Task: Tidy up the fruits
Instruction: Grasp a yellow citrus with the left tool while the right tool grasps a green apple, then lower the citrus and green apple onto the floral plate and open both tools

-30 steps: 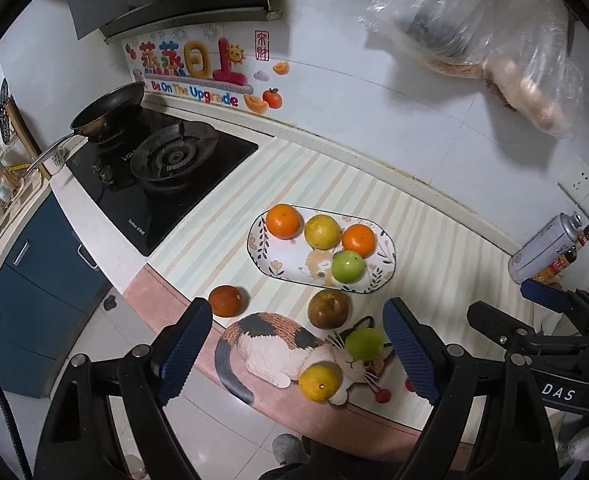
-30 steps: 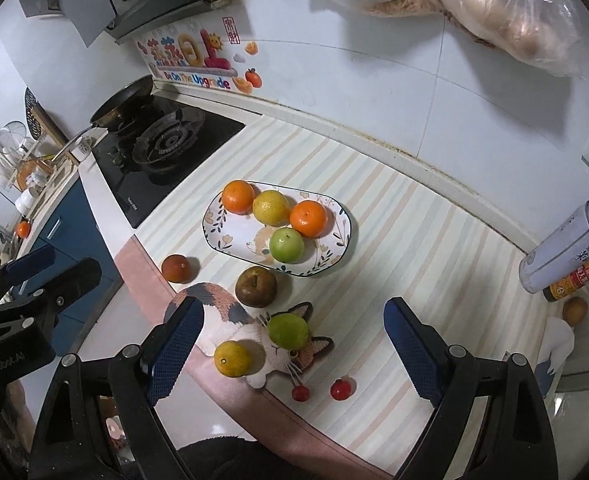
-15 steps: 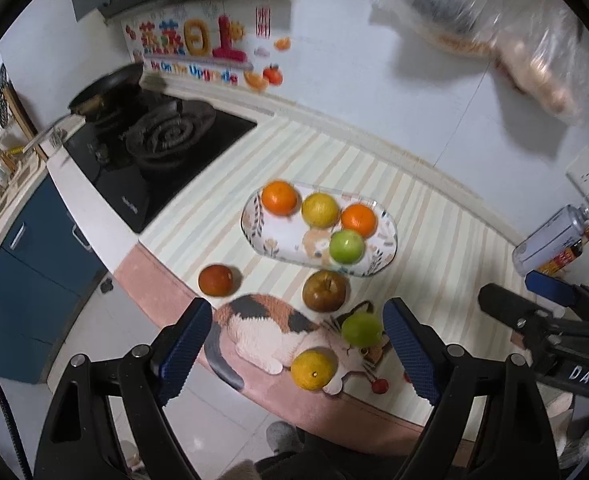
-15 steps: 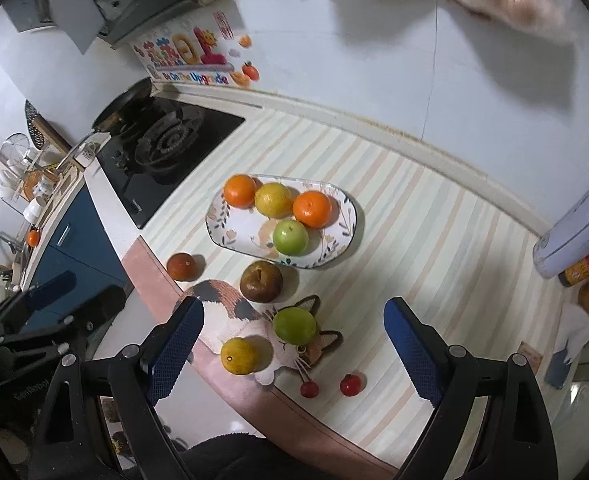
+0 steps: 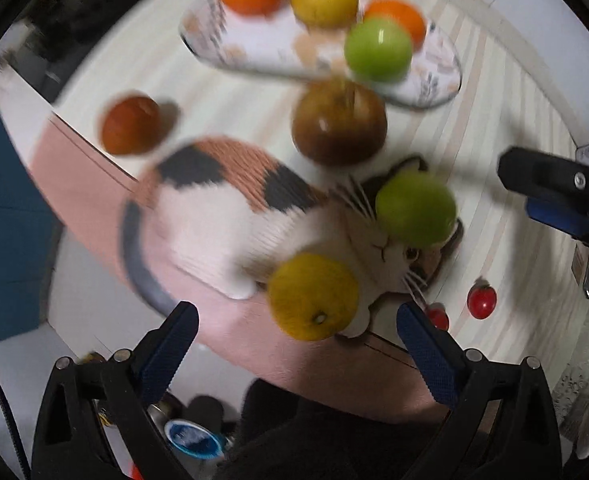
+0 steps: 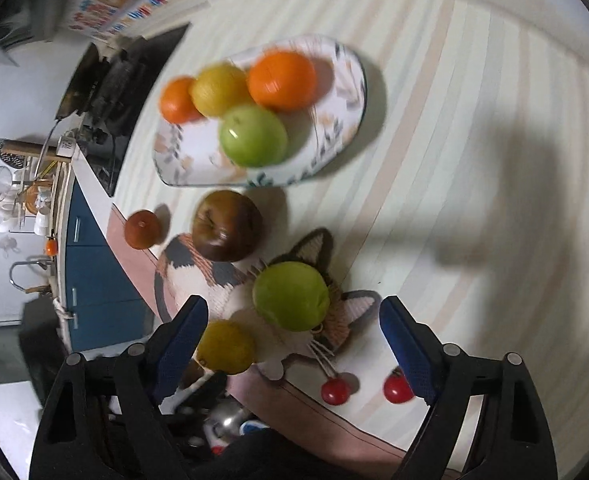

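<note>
A patterned oval plate [image 5: 434,88] [image 6: 346,76] holds two oranges, a yellow citrus and a green apple [image 6: 253,135]. On the counter lie a brown apple [image 5: 339,123] [image 6: 227,225], a green fruit [image 5: 415,209] [image 6: 291,297], a yellow citrus [image 5: 313,296] [image 6: 225,346], a small red-brown fruit [image 5: 130,125] [image 6: 142,229] and two cherry tomatoes [image 5: 481,303] [image 6: 335,391]. My left gripper [image 5: 296,350] is open just above the yellow citrus. My right gripper [image 6: 292,342] is open around the green fruit from above, and shows at the right of the left wrist view [image 5: 554,192].
A cat-shaped mat [image 5: 222,216] [image 6: 198,280] lies under the front fruits at the counter's front edge. A black stove with a pan [image 6: 106,80] stands to the left. Blue cabinets [image 6: 94,280] are below the counter edge.
Both grippers have dropped quickly toward the counter's front; the fruits now look much larger. The left one has come over the yellow citrus, the right one over the green fruit. Both stay open.
</note>
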`<control>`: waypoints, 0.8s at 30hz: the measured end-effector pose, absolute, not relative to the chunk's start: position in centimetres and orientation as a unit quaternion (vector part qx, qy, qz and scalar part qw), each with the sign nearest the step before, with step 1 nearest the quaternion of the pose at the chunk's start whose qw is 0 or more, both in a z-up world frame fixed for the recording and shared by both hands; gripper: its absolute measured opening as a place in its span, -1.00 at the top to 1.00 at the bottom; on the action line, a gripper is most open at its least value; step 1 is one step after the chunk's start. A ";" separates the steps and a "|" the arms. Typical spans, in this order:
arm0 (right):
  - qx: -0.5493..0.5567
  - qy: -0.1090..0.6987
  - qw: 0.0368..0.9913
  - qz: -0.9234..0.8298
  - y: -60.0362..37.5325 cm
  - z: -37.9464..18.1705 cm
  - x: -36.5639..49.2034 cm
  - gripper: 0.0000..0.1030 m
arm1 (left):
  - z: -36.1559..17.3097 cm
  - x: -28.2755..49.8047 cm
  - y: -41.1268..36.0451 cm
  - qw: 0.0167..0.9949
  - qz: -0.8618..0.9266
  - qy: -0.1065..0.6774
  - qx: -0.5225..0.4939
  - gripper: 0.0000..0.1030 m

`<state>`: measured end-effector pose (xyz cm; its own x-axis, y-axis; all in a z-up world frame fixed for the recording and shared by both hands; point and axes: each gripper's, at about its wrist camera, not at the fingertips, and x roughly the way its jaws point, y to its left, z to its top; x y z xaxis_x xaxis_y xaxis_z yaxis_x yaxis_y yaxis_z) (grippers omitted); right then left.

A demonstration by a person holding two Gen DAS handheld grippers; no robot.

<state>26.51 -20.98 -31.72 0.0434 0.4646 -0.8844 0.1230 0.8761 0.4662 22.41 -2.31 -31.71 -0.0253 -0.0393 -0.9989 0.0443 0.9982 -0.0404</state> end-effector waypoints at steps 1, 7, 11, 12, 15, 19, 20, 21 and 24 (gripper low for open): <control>0.217 0.685 0.684 0.126 -20.6 -32.4 26.7 -0.74 | -32.3 22.5 -2.3 0.694 -0.031 0.719 -0.003 -0.72; 0.208 0.708 0.660 0.140 -18.3 -35.6 27.7 -0.70 | -34.6 22.4 -1.3 0.677 -0.045 0.731 -0.071 -0.13; 0.199 0.720 0.648 0.150 -16.6 -36.9 28.1 -0.36 | -34.4 22.2 -1.2 0.685 -0.038 0.725 -0.061 -0.12; 0.194 0.722 0.647 0.151 -16.3 -37.2 28.1 -0.32 | -34.3 22.2 -1.0 0.686 -0.034 0.724 -0.060 -0.12; 0.178 0.719 0.655 0.152 -15.5 -37.4 28.1 -0.23 | -34.1 22.4 -0.2 0.694 -0.017 0.718 -0.055 -0.12; 0.156 0.716 0.662 0.156 -14.3 -37.2 28.2 -0.23 | -33.9 22.9 0.6 0.700 -0.007 0.713 -0.051 -0.12; 0.153 0.718 0.661 0.158 -14.2 -37.1 28.3 -0.23 | -33.9 23.0 0.7 0.701 -0.005 0.711 -0.050 -0.12; 0.157 0.719 0.658 0.159 -14.1 -37.3 28.3 -0.23 | -33.8 23.1 0.8 0.702 -0.004 0.710 -0.050 -0.12; 0.164 0.727 0.647 0.164 -13.8 -37.8 28.3 -0.23 | -33.8 23.3 0.8 0.703 -0.004 0.709 -0.054 -0.12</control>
